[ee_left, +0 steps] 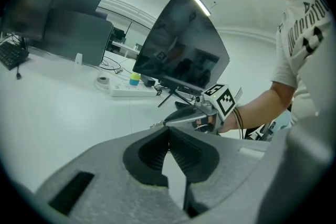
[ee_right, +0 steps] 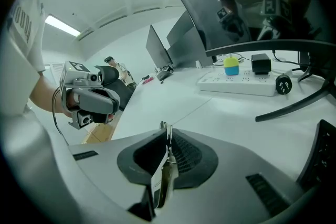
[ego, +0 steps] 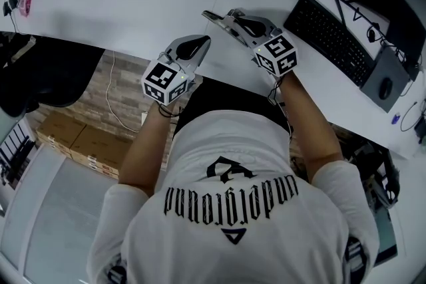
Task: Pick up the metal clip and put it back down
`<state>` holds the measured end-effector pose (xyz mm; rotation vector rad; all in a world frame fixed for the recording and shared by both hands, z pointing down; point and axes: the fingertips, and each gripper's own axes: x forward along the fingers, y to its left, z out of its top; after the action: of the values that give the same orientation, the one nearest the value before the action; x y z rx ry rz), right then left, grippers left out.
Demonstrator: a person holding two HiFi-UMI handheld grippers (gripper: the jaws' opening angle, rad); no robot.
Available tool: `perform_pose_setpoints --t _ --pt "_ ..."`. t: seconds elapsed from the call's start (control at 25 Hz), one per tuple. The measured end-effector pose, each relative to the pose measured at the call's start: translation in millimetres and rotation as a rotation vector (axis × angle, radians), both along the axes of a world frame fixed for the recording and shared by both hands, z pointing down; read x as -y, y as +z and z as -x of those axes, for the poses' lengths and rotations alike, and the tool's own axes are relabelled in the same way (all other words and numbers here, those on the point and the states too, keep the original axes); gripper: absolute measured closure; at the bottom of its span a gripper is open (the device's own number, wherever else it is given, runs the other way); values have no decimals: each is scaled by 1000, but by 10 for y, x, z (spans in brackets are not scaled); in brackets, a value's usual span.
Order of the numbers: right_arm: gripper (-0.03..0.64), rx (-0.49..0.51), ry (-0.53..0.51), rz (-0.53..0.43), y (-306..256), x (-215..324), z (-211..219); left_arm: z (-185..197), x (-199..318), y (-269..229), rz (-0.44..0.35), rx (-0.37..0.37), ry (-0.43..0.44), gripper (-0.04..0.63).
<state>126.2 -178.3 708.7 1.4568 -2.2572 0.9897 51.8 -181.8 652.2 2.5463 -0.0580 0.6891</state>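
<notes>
Holding the metal clip (ee_right: 164, 173) clamped in my right fingers (ee_right: 185, 156) over the near tabletop (ee_right: 210, 107). Left fingers (ee_left: 152, 152) are together and empty. Next up, I reckon: lower it gently and release.

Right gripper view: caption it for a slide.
The right gripper shut on the clip over a white desk, left gripper alongside.

Left tool (ego: 204, 40) closed; right tool (ego: 208, 14) clamped
</notes>
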Motion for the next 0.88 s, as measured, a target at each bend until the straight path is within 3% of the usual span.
perform_pose_setpoints --t 0.52,0.68,0.88 --pt "589 -68 -26 -7 78 16 -42 -33 25 -94 -5 -15 13 580" --pt "528 -113 -11 7 101 -3 -59 28 36 -138 -7 -16 5 581" --pt "520 -156 15 -30 -73 2 -38 194 61 -221 -26 -20 -7 580"
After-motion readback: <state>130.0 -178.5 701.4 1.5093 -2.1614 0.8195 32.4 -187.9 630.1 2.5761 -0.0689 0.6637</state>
